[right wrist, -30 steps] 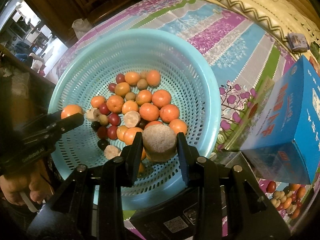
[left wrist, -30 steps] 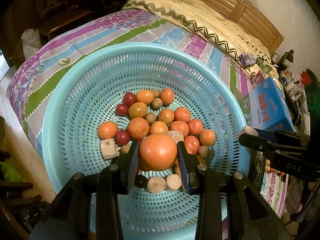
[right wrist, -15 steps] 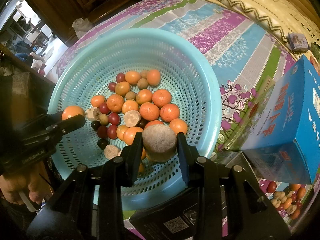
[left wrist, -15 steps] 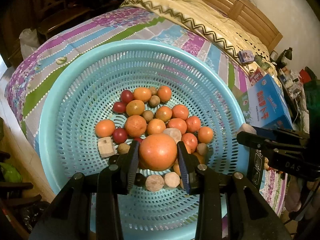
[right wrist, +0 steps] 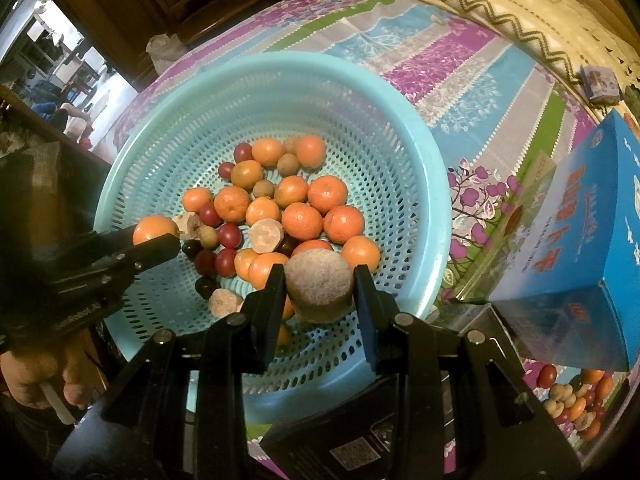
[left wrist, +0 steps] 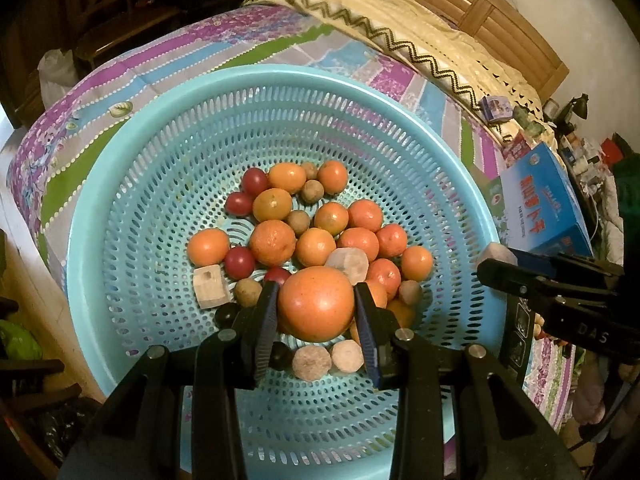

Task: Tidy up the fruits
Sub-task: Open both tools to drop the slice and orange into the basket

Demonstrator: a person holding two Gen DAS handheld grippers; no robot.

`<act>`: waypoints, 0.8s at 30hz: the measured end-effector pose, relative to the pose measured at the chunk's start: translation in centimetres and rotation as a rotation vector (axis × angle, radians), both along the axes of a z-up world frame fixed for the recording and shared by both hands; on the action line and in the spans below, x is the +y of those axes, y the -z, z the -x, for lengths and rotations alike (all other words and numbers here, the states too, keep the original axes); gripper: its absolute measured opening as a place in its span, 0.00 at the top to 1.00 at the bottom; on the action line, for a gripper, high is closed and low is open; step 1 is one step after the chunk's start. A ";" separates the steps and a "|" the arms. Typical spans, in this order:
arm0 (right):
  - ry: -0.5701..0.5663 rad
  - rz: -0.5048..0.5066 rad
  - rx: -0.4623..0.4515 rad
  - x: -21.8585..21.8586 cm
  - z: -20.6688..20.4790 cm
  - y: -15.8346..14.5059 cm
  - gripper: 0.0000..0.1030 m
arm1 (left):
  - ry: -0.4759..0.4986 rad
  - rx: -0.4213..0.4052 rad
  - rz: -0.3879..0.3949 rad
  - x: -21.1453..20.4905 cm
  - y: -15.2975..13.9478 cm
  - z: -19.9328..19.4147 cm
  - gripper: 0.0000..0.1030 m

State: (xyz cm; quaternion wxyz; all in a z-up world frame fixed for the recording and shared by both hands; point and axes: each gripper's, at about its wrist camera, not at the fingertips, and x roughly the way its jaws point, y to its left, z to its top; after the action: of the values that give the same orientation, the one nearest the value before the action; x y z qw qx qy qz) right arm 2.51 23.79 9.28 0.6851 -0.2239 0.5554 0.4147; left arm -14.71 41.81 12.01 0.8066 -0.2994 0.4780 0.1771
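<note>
A round blue perforated basket (left wrist: 132, 216) (right wrist: 412, 152) on a striped bedspread holds several oranges, small red fruits and pale brown pieces. Above its near side my left gripper (left wrist: 316, 308) is shut on a large orange fruit (left wrist: 316, 304). In the right wrist view that same gripper (right wrist: 160, 236) shows at the left with the orange fruit (right wrist: 154, 229) at its tip. My right gripper (right wrist: 318, 288) is shut on a brown rough-skinned fruit (right wrist: 319, 285) over the basket's near right part. Its tip (left wrist: 498, 258) also reaches into the left wrist view from the right.
A blue printed box (left wrist: 540, 204) (right wrist: 580, 216) stands right of the basket. Beside it lie more small fruits (right wrist: 576, 404). A dark flat device (right wrist: 348, 444) lies below the basket's near edge. A cream blanket (left wrist: 400, 44) and wooden headboard (left wrist: 500, 28) lie beyond. A person's hand (right wrist: 36, 384) grips the left handle.
</note>
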 end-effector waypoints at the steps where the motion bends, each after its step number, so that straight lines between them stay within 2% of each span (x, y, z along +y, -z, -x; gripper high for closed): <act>1: -0.001 0.000 -0.001 0.0 0.0 0.0 0.66 | 0.002 0.001 0.000 -0.1 0.0 0.0 0.63; 10: -0.012 -0.008 -0.007 0.0 0.0 -0.4 0.66 | 0.010 0.000 -0.001 -0.3 0.0 -0.3 0.63; 18: -0.009 -0.015 -0.011 0.0 0.0 -0.4 0.66 | 0.002 -0.016 -0.006 -0.2 -0.3 -0.3 0.41; 23: -0.009 -0.016 -0.013 -0.1 0.0 -0.3 0.64 | -0.007 -0.015 -0.006 0.0 -0.1 -0.3 0.38; 24: -0.008 -0.017 -0.014 -0.1 -0.1 -0.3 0.59 | -0.008 -0.016 -0.008 0.0 -0.1 -0.4 0.35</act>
State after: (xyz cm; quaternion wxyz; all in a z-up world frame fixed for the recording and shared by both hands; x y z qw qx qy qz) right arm 2.57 23.71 9.62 0.6893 -0.2230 0.5462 0.4205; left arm -14.36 41.81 12.08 0.8107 -0.2995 0.4698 0.1796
